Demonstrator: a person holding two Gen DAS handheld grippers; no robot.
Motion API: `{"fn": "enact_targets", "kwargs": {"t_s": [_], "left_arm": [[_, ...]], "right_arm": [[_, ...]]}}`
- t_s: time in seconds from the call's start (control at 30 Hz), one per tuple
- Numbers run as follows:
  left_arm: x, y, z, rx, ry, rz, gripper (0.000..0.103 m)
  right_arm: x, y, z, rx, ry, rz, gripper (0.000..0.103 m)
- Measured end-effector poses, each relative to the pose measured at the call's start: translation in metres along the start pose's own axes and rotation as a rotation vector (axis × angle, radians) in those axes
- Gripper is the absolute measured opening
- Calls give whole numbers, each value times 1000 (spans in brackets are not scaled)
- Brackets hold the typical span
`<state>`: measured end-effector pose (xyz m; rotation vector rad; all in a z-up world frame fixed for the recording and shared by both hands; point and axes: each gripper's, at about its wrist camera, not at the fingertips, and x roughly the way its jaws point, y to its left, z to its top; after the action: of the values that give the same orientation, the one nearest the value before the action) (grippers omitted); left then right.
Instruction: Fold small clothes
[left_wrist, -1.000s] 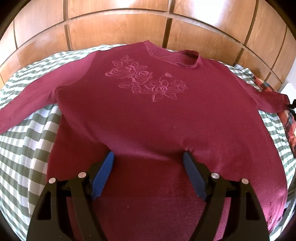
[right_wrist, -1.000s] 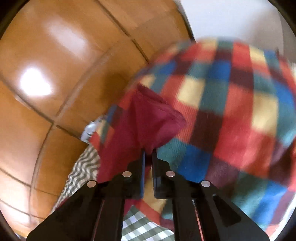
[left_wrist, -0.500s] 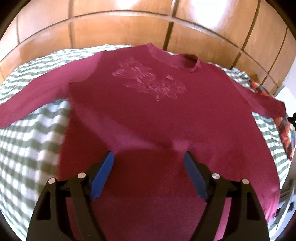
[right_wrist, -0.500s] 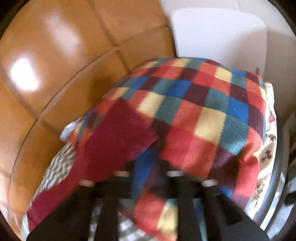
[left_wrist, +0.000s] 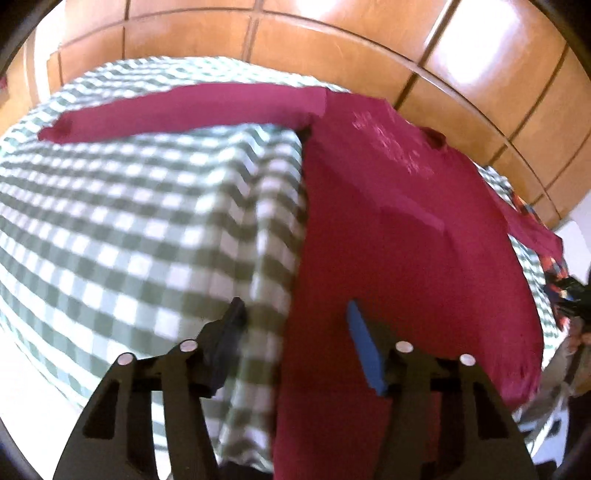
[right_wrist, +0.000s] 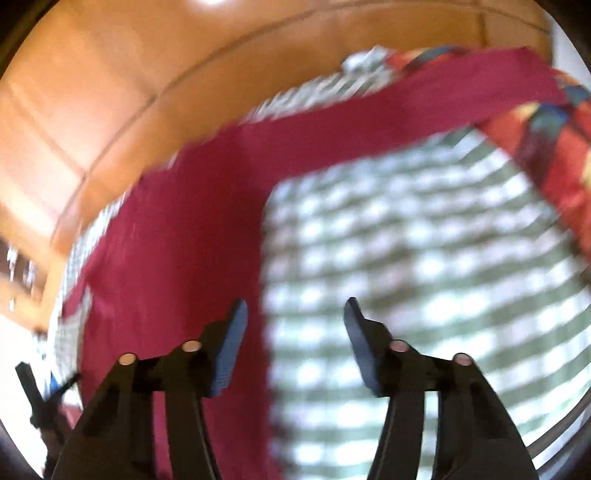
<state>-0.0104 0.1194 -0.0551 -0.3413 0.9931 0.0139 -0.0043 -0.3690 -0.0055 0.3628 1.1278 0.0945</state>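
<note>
A dark red long-sleeved top (left_wrist: 399, 236) lies flat on a green-and-white checked cloth (left_wrist: 129, 229), sleeves spread out. My left gripper (left_wrist: 295, 332) is open and empty, straddling the top's left side edge near the hem. In the right wrist view the top (right_wrist: 177, 258) fills the left side, with its right sleeve (right_wrist: 388, 122) stretching up to the right. My right gripper (right_wrist: 295, 325) is open and empty, straddling the top's right side edge over the checked cloth (right_wrist: 424, 277).
A wooden panelled wall (left_wrist: 332, 48) stands behind the bed. A multicoloured plaid blanket (right_wrist: 554, 155) lies at the bed's right end, under the right sleeve's cuff. The other gripper (right_wrist: 40, 398) shows at the lower left of the right wrist view.
My right gripper let go of the sleeve cuff, opened and swung back over the top's right side. My left gripper moved left from the top's middle to its left edge.
</note>
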Motion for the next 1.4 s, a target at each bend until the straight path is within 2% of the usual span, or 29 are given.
{"fn": "enact_targets", "kwargs": {"t_s": [0.03, 0.1, 0.13, 0.2, 0.23, 0.27, 0.3, 0.33, 0.4, 0.53, 0.63, 0.73, 0.8, 0.83, 0.93, 1.07, 1.2, 1.3, 1.4], "left_arm": [[-1, -1, -2, 5, 0, -11, 55], [-2, -7, -8, 25, -9, -23, 54], [-2, -9, -10, 35, -13, -18, 52], [4, -11, -11, 57, 0, 19, 33], [6, -10, -11, 61, -1, 25, 29], [5, -8, -10, 62, -4, 26, 17], [2, -6, -8, 64, -10, 32, 10], [-2, -4, -7, 60, -14, 22, 7], [-11, 4, -7, 50, -16, 7, 4], [-12, 6, -14, 94, 16, 42, 3], [-11, 4, -15, 121, 37, 69, 5], [-22, -3, -7, 136, -10, 79, 20], [-28, -9, 2, 137, -50, 64, 32], [-28, -13, 7, 140, -66, 61, 33], [-19, -30, 24, 156, -92, 47, 39], [2, -60, 39, 187, -87, 19, 50], [21, -91, 44, 241, -55, -1, 53], [30, -106, 44, 265, -40, -13, 55], [39, -112, 46, 267, -17, -15, 56]], "right_arm": [[6, 7, -10, -8, 31, 7, 43], [11, 15, -22, -24, 53, 8, 28], [13, 15, -25, -28, 57, 5, 25], [14, 22, -32, -39, 62, -13, 13], [14, 24, -32, -45, 63, -18, 11], [13, 27, -32, -56, 59, -29, 8], [16, 31, -30, -64, 51, -37, 7], [11, 34, -29, -73, 36, -40, 7], [5, 34, -30, -84, 24, -42, 7], [19, 24, -40, -111, 69, -94, 7], [19, 17, -38, -68, 62, -69, 7], [15, 7, -34, -35, 65, -8, 18], [7, -3, -25, 12, 20, -4, 50], [-1, -14, -18, 59, -23, -9, 56], [-19, -39, 3, 151, -115, -19, 58], [-51, -95, 43, 315, -276, -72, 58], [-79, -154, 81, 499, -419, -158, 54], [-85, -194, 103, 621, -464, -172, 52], [-75, -219, 122, 681, -451, -190, 49]]}}
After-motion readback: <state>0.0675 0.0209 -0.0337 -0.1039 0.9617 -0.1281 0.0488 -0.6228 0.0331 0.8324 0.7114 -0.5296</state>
